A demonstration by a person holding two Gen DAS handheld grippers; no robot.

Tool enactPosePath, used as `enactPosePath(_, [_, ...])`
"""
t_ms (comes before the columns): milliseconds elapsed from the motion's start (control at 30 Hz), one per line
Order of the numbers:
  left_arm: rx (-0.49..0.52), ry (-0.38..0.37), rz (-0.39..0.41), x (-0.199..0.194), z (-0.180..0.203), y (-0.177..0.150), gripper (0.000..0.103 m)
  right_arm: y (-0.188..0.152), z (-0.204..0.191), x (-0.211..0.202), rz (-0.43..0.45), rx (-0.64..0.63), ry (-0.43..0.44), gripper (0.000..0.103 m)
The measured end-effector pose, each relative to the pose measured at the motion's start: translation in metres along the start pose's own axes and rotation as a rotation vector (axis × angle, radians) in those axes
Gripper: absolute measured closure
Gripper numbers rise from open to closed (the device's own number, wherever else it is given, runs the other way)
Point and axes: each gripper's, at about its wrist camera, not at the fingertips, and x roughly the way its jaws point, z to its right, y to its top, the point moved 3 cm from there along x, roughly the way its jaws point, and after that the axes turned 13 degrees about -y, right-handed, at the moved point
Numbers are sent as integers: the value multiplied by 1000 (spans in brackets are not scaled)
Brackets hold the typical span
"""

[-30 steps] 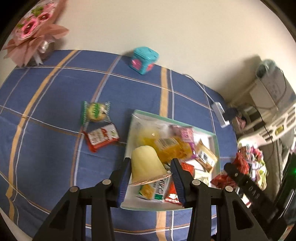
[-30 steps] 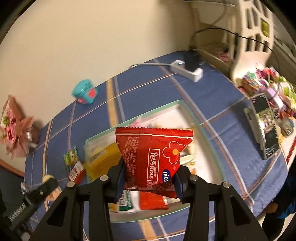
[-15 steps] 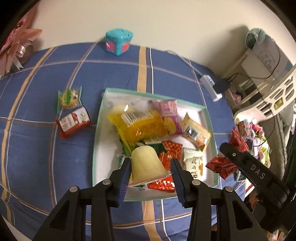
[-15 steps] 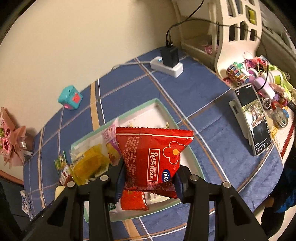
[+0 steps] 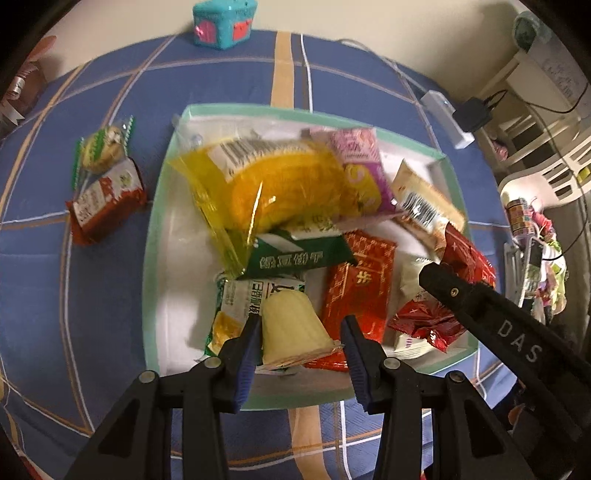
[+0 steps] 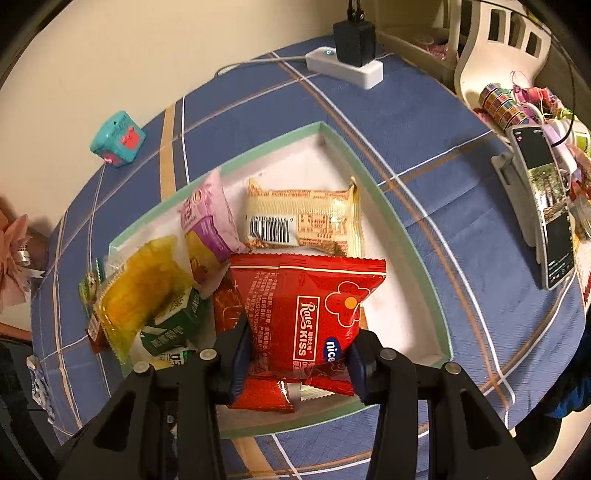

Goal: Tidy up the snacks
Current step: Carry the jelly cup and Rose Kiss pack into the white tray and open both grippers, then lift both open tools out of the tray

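Observation:
My left gripper (image 5: 301,341) is shut on a pale yellow jelly cup (image 5: 291,328) and holds it over the near end of the green-rimmed white tray (image 5: 159,206). The tray holds several snack packets, among them a big yellow bag (image 5: 273,188). My right gripper (image 6: 299,354) is shut on a red Rater Kiss packet (image 6: 306,306) over the tray (image 6: 388,218). The right gripper's arm shows in the left wrist view (image 5: 517,332). Two snacks lie outside the tray on the left: a red packet (image 5: 105,201) and a green-wrapped cake (image 5: 101,147).
A teal toy box (image 5: 223,22) stands at the table's far edge. A white power strip (image 6: 345,66) with a black charger lies at the far right. A phone on a stand (image 6: 543,218) stands to the right. The blue plaid cloth (image 5: 55,295) covers the table.
Both grippers have moved forward and down toward the tray, each still holding its snack. The tray now fills more of both views.

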Motion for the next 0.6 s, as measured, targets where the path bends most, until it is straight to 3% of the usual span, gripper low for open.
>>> enactPosePath(333, [33,3,22,5,1,6,54,1,-10,16,-19,-31,-25,55])
enactPosePath(400, [34,-3,21,5,1,7,49,1,-11,18,-29,-34,-34,41])
enactPosePath(467, [46,10,21,7,2,8,37,1,-12,19,-31,-42,-37,32])
enactPosePath(600, [57,26,17,11,3,10,23,2,-10,15,-6,-51,-70,21])
